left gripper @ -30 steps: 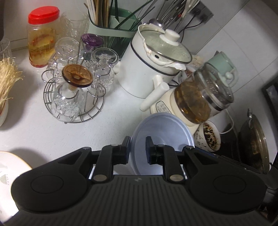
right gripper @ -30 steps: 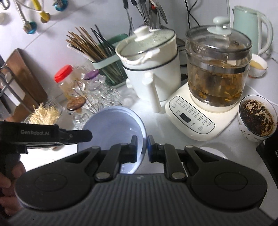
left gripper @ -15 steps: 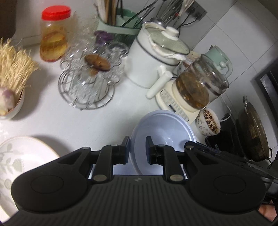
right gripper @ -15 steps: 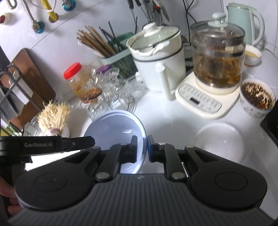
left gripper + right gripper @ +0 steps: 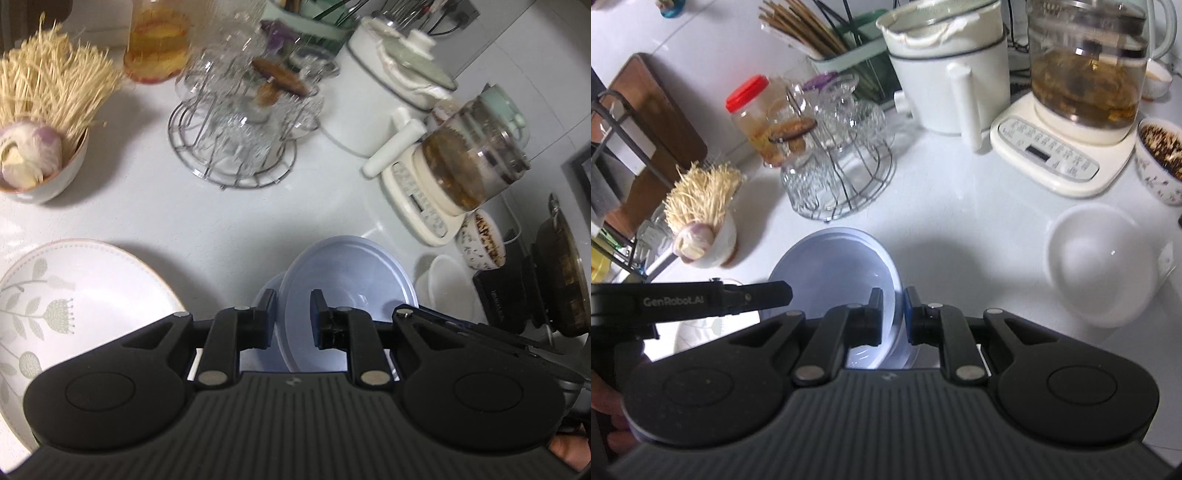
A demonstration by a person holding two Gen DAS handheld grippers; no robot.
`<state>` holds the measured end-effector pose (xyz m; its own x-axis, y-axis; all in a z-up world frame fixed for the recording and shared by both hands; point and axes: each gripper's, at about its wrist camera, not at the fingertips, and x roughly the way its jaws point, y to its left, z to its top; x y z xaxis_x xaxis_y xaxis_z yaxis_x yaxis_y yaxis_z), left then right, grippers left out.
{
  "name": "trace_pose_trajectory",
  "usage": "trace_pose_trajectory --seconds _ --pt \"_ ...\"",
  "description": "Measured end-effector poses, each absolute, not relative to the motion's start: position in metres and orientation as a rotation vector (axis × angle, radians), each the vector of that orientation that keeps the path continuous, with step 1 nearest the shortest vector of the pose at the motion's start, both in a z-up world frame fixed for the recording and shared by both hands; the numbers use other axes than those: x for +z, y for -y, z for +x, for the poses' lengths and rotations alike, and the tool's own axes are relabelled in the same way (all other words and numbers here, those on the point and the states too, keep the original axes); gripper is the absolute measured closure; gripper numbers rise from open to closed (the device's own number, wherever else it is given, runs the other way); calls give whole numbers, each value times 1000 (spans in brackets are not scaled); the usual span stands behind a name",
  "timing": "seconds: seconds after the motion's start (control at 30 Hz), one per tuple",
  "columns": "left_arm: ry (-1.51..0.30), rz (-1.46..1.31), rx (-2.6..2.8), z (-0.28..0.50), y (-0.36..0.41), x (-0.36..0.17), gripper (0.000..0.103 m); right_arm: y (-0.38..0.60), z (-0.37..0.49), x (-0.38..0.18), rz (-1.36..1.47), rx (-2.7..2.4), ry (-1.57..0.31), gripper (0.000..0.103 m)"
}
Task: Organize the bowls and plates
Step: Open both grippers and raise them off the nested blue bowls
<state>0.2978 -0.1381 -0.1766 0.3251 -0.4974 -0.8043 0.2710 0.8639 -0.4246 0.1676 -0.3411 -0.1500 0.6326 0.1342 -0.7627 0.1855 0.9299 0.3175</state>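
Bare counter (image 5: 207,218) centre, glass rack (image 5: 236,147), kettle (image 5: 1086,74) behind

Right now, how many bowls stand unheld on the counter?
4: garlic bowl left, white bowl right, patterned bowl beyond it, small bowl by kettle; others possibly hidden.

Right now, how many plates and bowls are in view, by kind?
Plates: 1 (floral plate)
Bowls: 5 (blue bowl, white bowl, patterned bowl, garlic bowl, small back bowl)
Total: 6

Bright overhead light, soft shadows, motion blur, strong fisheye bending.
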Motion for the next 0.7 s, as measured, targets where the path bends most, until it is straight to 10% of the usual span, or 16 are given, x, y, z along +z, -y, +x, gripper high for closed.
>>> trace_pose_trajectory --seconds 0.5,0.7 --pt "-1178 -255 -508 299 136 -204 82 347 166 -173 421 -39 -882 87" --pt "-1125 -229 -459 303 128 -190 63 346 162 -164 415 -58 -844 70"
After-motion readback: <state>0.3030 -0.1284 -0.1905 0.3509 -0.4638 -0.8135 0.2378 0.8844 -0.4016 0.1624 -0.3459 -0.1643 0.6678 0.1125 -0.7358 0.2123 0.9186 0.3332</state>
